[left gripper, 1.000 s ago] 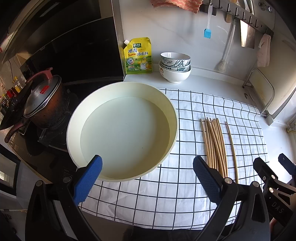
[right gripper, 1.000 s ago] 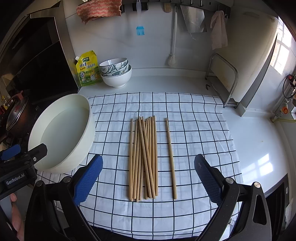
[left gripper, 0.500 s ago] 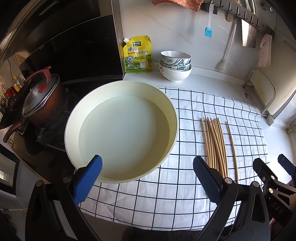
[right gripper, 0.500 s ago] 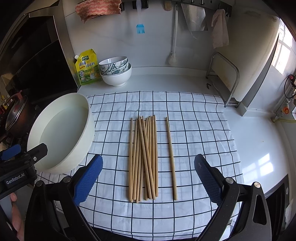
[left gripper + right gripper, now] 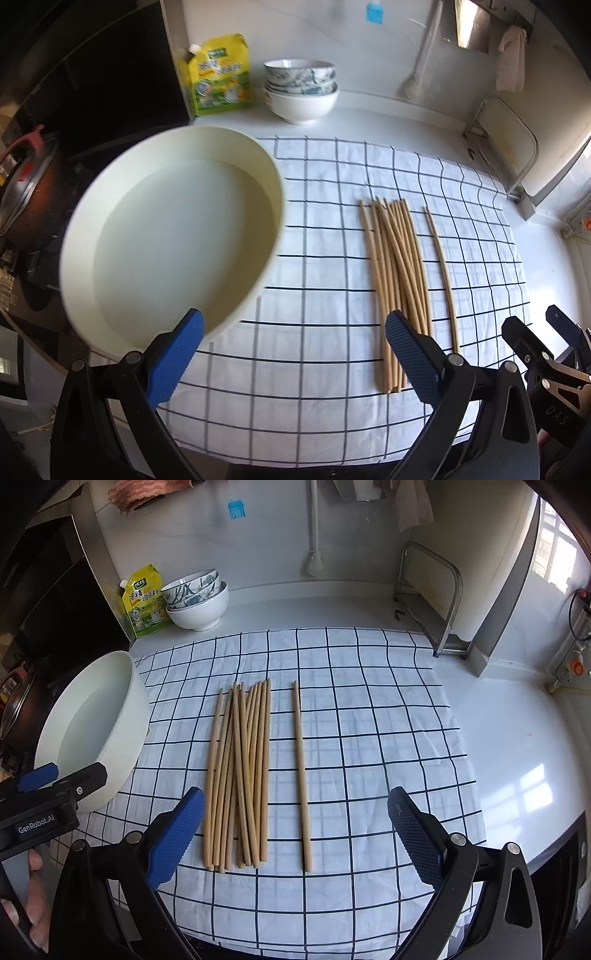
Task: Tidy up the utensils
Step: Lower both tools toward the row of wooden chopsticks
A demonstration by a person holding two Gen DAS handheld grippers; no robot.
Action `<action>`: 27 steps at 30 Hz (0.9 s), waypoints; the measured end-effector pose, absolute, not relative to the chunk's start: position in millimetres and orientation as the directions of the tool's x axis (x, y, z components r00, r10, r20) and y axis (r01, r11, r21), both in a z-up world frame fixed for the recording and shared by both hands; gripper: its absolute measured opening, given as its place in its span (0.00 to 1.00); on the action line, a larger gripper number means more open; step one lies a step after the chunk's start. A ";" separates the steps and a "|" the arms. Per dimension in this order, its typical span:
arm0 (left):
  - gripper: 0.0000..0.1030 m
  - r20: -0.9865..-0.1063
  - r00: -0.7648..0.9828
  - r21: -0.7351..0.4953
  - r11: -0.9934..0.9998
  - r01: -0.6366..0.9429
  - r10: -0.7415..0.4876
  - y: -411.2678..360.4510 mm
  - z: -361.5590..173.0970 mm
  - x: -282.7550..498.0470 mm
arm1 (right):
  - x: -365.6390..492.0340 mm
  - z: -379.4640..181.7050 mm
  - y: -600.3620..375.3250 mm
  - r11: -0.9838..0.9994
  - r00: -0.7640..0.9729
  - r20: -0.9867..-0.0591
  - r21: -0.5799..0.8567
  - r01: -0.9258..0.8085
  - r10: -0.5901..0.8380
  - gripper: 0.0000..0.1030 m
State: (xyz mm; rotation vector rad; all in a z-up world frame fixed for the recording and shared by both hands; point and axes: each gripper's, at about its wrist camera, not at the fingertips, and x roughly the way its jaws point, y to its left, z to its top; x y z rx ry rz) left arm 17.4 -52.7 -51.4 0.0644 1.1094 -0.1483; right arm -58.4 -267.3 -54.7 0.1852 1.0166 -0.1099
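A bundle of several wooden chopsticks [image 5: 240, 775] lies on a white checked cloth [image 5: 369, 738], with one single chopstick [image 5: 302, 775] apart to its right. The bundle [image 5: 397, 273] and the single chopstick [image 5: 441, 273] also show in the left wrist view. A wide cream basin [image 5: 110, 258] sits at the cloth's left edge; it shows in the right wrist view too [image 5: 125, 716]. My left gripper [image 5: 293, 354] is open and empty, above the cloth between basin and bundle. My right gripper [image 5: 295, 834] is open and empty, near the chopsticks' close ends.
Stacked bowls [image 5: 197, 600] and a yellow seasoning pouch [image 5: 144, 600] stand at the back by the wall. A pot [image 5: 26, 192] sits on the stove at left. A metal rack [image 5: 428, 598] stands at back right. Utensils hang on the wall.
The left gripper has moved right and forward, so the chopsticks sit nearer its centre. The right gripper has moved forward and tilted a little. Nothing on the cloth has moved.
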 end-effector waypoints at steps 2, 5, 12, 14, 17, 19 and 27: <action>0.94 -0.904 0.420 -0.022 0.988 0.150 -0.084 -62.7 -65.1 21.2 | -57.0 -67.5 -277.4 0.975 0.525 -0.851 0.136 0.174 0.025 0.92; 0.94 -0.911 0.405 -0.023 0.988 0.152 -0.084 -74.1 -81.4 24.9 | -50.0 -86.5 -284.7 0.978 0.503 -0.864 0.123 0.166 0.024 0.92; 0.94 -0.916 0.396 -0.004 0.989 0.149 -0.064 -94.6 -112.9 33.4 | -29.8 -129.6 -297.9 0.982 0.449 -0.894 0.094 0.164 0.011 0.92; 0.94 -0.927 0.369 -0.014 0.991 0.130 -0.062 -94.6 -123.0 38.8 | -25.1 -138.6 -303.7 0.977 0.445 -0.895 0.102 0.187 0.008 0.91; 0.94 -0.934 0.354 -0.020 0.996 0.090 -0.050 -93.8 -136.9 44.7 | -17.3 -149.4 -309.4 0.972 0.448 -0.894 0.119 0.204 0.015 0.91; 0.94 -0.935 0.352 -0.017 0.996 0.082 -0.045 -95.0 -143.0 46.9 | -12.4 -155.5 -308.0 0.975 0.444 -0.896 0.113 0.190 0.017 0.91; 0.94 -0.933 0.356 -0.020 0.996 0.082 -0.048 -100.8 -153.9 54.5 | -1.7 -164.2 -298.8 0.987 0.451 -0.892 0.057 0.149 -0.016 0.91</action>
